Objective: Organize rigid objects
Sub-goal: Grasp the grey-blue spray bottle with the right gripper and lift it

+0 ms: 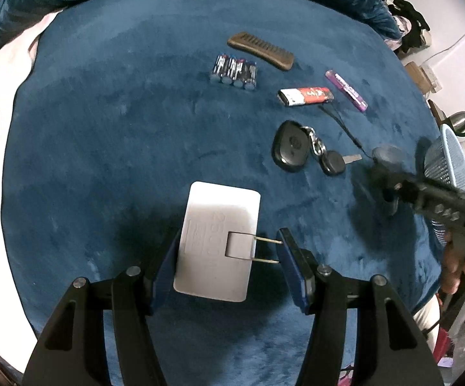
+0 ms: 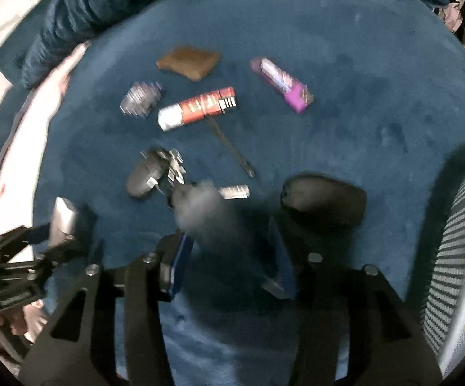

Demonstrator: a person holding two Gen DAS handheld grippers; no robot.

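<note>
The white plug adapter (image 1: 217, 241) sits between the left gripper's (image 1: 226, 259) jaws, clamped, prongs toward the right jaw. The right gripper (image 2: 229, 251) is blurred; whether its jaws hold something I cannot tell. A mesh basket (image 1: 451, 167) shows at the blanket's (image 1: 103, 128) edge, contents unseen. The left view alone shows the batteries (image 1: 235, 71) sharply.

Both the left gripper (image 1: 226, 251) and the right gripper (image 2: 229, 251) have black angular linkage arms, silver pivot screws, and blue-padded jaws.
</note>
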